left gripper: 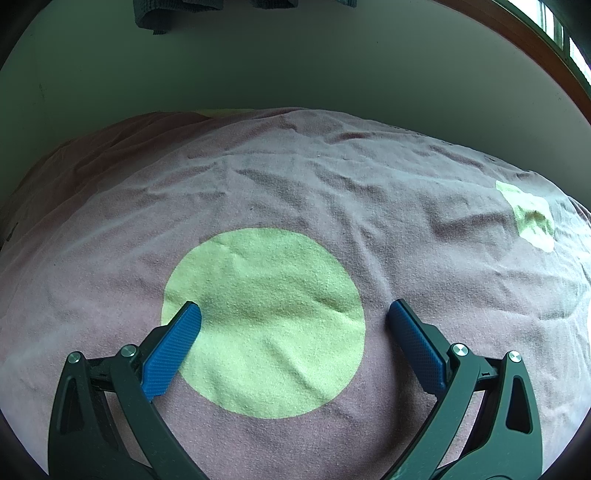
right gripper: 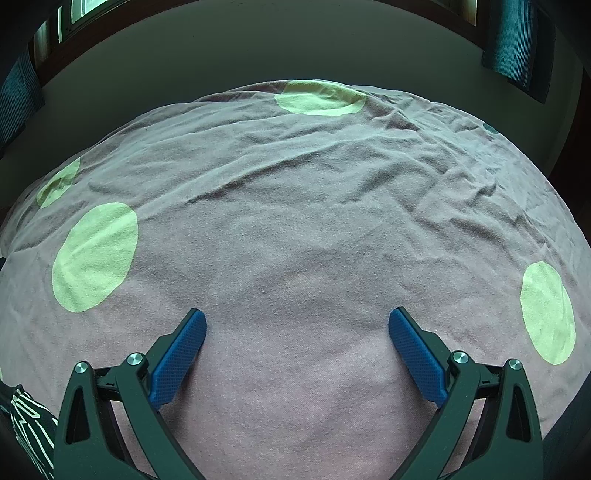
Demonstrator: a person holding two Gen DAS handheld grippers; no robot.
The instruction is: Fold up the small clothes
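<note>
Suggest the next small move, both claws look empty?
Probably swing the right claw down-left toward the striped cloth at the right view's corner. Both claws are open and hold nothing; the left claw hangs over a green dot on the pink cover. That cloth is the only garment-like thing showing.

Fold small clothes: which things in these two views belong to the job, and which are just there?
Job:
left gripper, open
right gripper, open
dark striped garment, possibly the clothing

Just there:
pink bedspread with green dots
grey cloth hanging on wall
</note>
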